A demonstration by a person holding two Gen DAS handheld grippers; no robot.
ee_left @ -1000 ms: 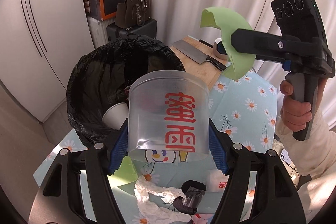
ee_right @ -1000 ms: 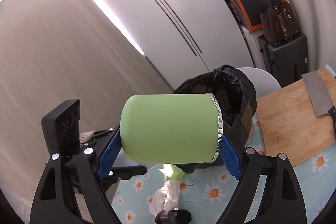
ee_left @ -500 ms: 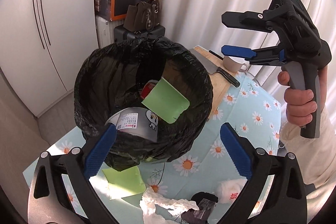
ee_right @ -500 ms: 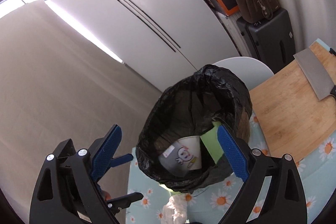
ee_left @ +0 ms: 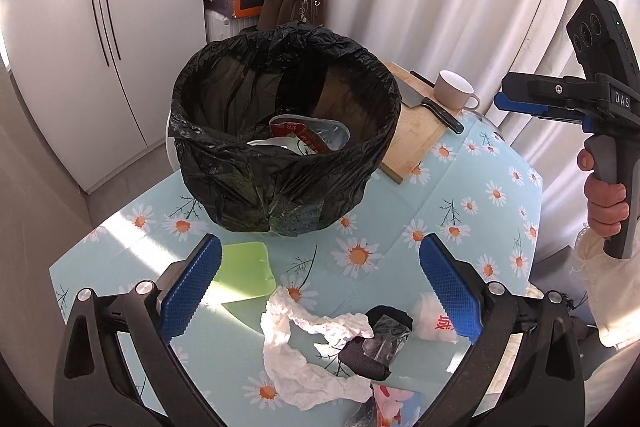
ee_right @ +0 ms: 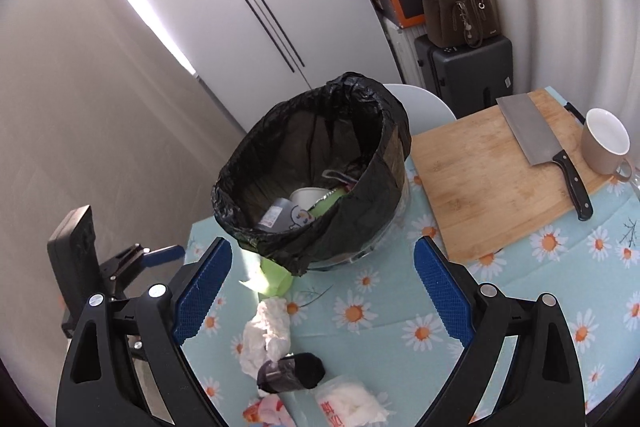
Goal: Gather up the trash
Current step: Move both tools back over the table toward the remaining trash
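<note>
Both grippers are wide open and empty: the left gripper has just spread its jaws and hangs over the daisy tablecloth, nothing between its blue pads, while the right gripper has just widened too and grips nothing. The bin with the black bag stands just beyond them, cups and wrappers lying inside. On the cloth near the pads lie a crumpled white tissue, a green sheet and a dark wrapper.

One bin, one knife, one mug, one tissue.
</note>
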